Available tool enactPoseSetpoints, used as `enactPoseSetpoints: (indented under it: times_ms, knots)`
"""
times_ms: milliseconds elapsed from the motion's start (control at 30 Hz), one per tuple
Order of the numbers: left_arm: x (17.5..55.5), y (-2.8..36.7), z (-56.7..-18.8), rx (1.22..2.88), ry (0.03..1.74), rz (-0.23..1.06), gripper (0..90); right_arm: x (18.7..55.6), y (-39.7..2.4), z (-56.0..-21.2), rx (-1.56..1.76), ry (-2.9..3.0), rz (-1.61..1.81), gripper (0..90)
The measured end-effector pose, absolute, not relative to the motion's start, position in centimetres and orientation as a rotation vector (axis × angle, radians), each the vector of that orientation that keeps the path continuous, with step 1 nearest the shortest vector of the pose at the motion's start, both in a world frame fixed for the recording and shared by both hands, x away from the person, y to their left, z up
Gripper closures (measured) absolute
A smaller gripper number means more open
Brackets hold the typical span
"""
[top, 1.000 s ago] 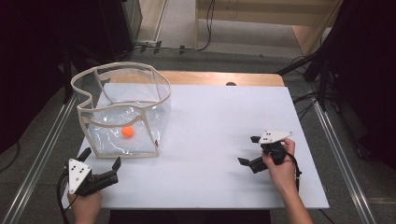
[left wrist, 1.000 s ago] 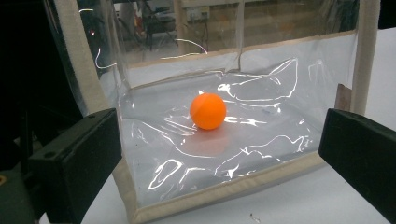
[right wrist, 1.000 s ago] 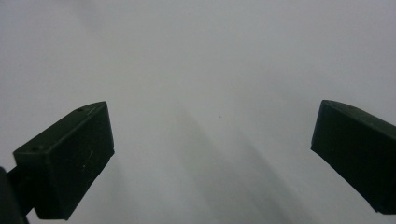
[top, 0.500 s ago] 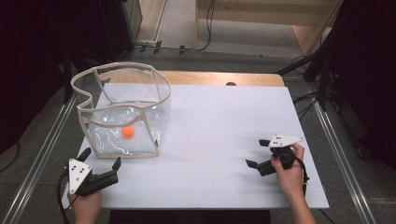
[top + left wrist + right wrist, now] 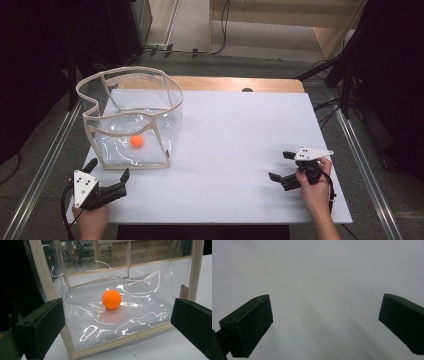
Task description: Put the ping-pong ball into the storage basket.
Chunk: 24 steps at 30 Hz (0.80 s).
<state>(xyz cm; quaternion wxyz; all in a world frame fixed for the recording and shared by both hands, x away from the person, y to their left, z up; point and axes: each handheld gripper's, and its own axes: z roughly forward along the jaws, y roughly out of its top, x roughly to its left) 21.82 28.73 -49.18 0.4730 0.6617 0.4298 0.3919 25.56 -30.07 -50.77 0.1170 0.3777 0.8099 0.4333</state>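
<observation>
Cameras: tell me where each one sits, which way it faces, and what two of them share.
High view: sits above the person's side, faces forward and down on the table; both hands show, with left gripper and right gripper.
Left gripper view: rides the left gripper, faces the clear bag and its orange ball; its two black jaws show, spread.
Right gripper view: rides the right gripper, faces bare white tabletop; its jaws show, spread.
Shared: high and left gripper views both show bag and ball.

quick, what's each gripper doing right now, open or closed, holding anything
left gripper: open, holding nothing, facing the clear bag with the orange ball.
right gripper: open, holding nothing, over the white table.
</observation>
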Motion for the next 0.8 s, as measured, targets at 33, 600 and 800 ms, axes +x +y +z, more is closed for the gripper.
enactPoseSetpoints:
  times_ms: [33, 600, 800]
  knots:
    - [21.8, 28.7, -49.2, 1.619, 1.052, 0.959, 0.0, 25.5, -30.2, -50.8, 1.106, 2.368, 1.266, 0.0]
    - [21.8, 28.8, -49.2, 1.611, 1.051, 0.954, 0.0, 24.2, -32.8, -50.9, 1.156, 2.279, 1.314, 0.0]
    - [21.9, 28.9, -49.1, 1.607, 1.055, 0.947, 0.0, 23.7, -33.7, -51.2, 1.168, 2.241, 1.340, 0.0]
